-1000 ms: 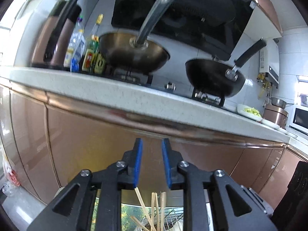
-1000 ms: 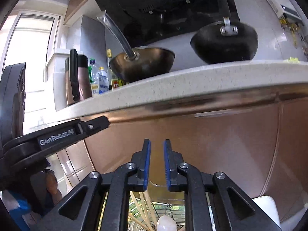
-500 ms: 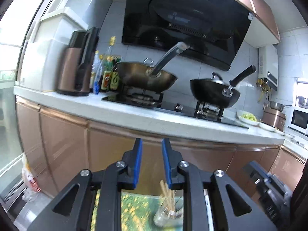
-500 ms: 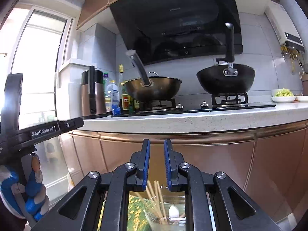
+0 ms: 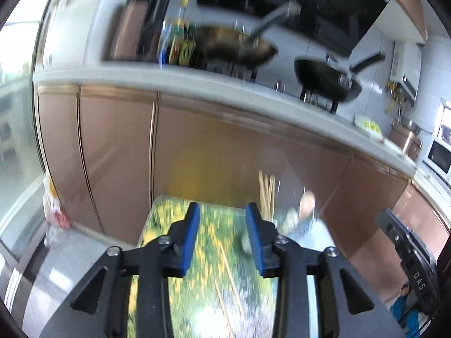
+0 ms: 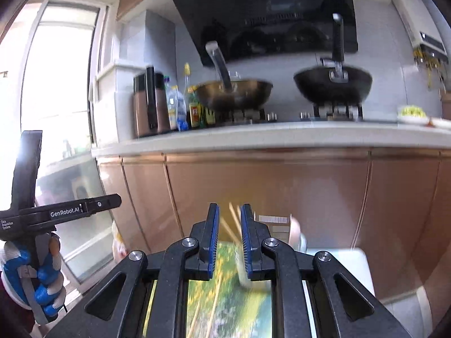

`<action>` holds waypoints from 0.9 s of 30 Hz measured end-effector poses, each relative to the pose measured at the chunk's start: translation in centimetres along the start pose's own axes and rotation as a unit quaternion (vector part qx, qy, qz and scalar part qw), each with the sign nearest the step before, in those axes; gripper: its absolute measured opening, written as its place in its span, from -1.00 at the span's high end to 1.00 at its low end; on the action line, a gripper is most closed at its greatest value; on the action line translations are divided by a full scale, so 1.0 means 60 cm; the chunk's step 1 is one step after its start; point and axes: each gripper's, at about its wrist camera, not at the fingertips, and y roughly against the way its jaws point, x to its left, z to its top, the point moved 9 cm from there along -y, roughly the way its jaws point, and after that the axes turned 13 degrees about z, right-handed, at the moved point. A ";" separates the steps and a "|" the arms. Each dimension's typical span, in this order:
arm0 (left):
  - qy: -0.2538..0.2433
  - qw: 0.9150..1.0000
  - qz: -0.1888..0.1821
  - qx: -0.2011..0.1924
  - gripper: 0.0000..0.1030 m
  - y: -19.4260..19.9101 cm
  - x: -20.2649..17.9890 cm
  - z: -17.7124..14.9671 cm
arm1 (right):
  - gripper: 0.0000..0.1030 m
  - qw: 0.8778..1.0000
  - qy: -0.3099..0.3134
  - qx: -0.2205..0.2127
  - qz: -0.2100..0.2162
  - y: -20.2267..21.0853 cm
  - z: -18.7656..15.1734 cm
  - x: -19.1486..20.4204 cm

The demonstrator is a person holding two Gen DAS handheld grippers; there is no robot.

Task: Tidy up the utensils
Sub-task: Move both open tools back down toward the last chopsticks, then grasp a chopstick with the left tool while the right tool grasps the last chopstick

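Both of my grippers are pulling back from the cabinet fronts, so the counter edge that loomed overhead a second ago is now sitting further off, and the patterned table is coming into view below me. My left gripper has just been widening its jaws; they are standing moderately apart with nothing between them. My right gripper is keeping its jaws nearly closed, with only a narrow gap, and I am holding nothing there either; the sticks seen through that gap are standing behind it, not pinched.

Upright chopsticks are standing in a holder at the far right part of the table, just beside my left gripper's right finger in the picture. Loose chopsticks are lying flat on the table, ahead of and under both grippers. I am judging that the loose ones are what needs gathering into the holder, which is why I am opening the left jaws while tilting down toward them.

Room is looking good on the near and left side of the table. Far edge is running close to the cabinets, and the holder is crowding the right. My other gripper is showing at the right rim, well apart for now.
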 end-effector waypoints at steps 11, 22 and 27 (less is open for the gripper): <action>-0.044 0.969 -0.006 0.241 0.36 -0.153 -0.031 -0.232 | 0.64 0.990 -0.060 0.130 0.008 -0.035 -0.171 -0.038; -0.048 0.937 0.008 0.347 0.38 -0.242 -0.061 -0.317 | 0.64 0.975 -0.080 0.207 0.015 -0.081 -0.266 -0.060; -0.063 0.930 0.021 0.361 0.41 -0.269 -0.074 -0.330 | 0.64 0.970 -0.081 0.228 0.016 -0.106 -0.290 -0.067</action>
